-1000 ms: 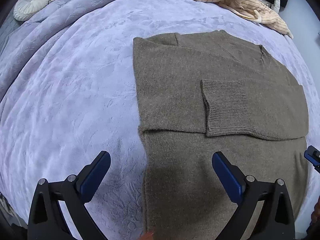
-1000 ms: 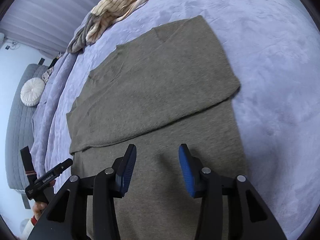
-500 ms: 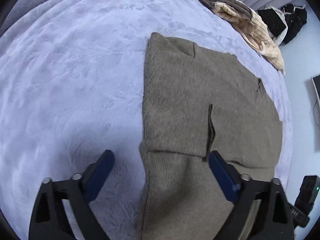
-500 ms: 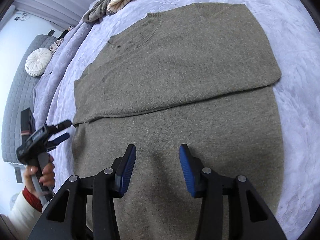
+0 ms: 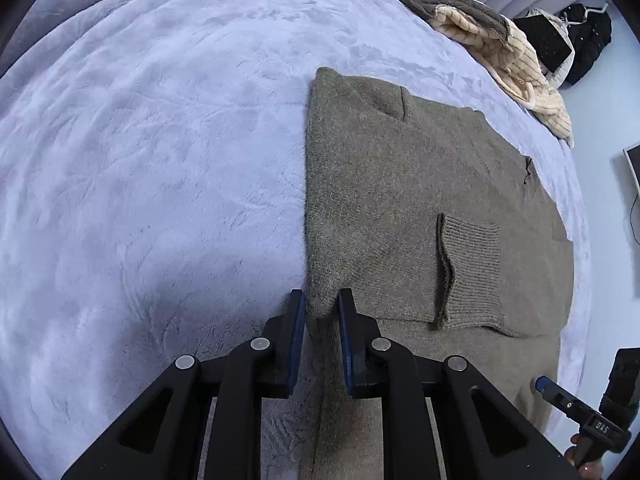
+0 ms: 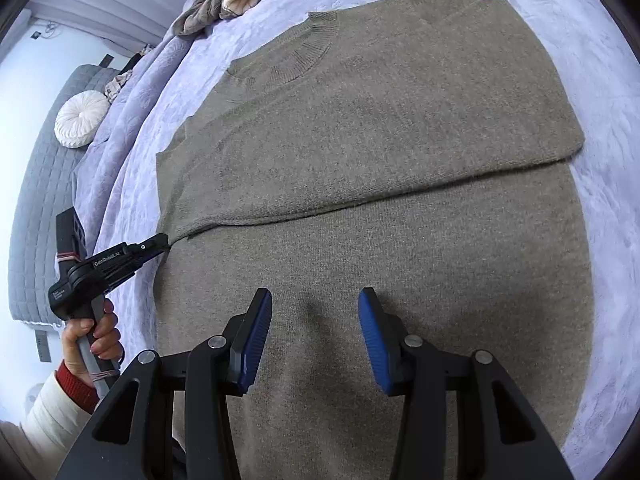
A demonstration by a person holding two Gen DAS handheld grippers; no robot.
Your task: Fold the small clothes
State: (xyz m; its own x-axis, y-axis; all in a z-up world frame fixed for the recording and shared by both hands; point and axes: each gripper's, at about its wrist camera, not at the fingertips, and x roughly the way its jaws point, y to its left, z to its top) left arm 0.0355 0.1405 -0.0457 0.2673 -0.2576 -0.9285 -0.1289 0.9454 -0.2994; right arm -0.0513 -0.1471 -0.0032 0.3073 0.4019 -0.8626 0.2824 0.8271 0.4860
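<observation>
Sweater [image 5: 400, 200], grey-brown knit, lies flat on the lavender bedspread [image 5: 140, 160], its sleeves folded in across the body so that a ribbed cuff [image 5: 472, 272] sits on top near the middle; we see the left gripper [image 5: 320, 312] at the sweater's left edge, where the folded sleeve's corner meets the body; its jaws have just been closing and now stand narrow, with that folded edge of knit bunched up between the blue pads [image 5: 298, 332]. In the right wrist view we see the right gripper [image 6: 316, 320] above the lower body of the sweater, jaws about half apart, nothing between them; whether the tips touch the knit we cannot tell. A heap of cream and grey clothes [image 5: 480, 28] lies at the bed's far edge.
</observation>
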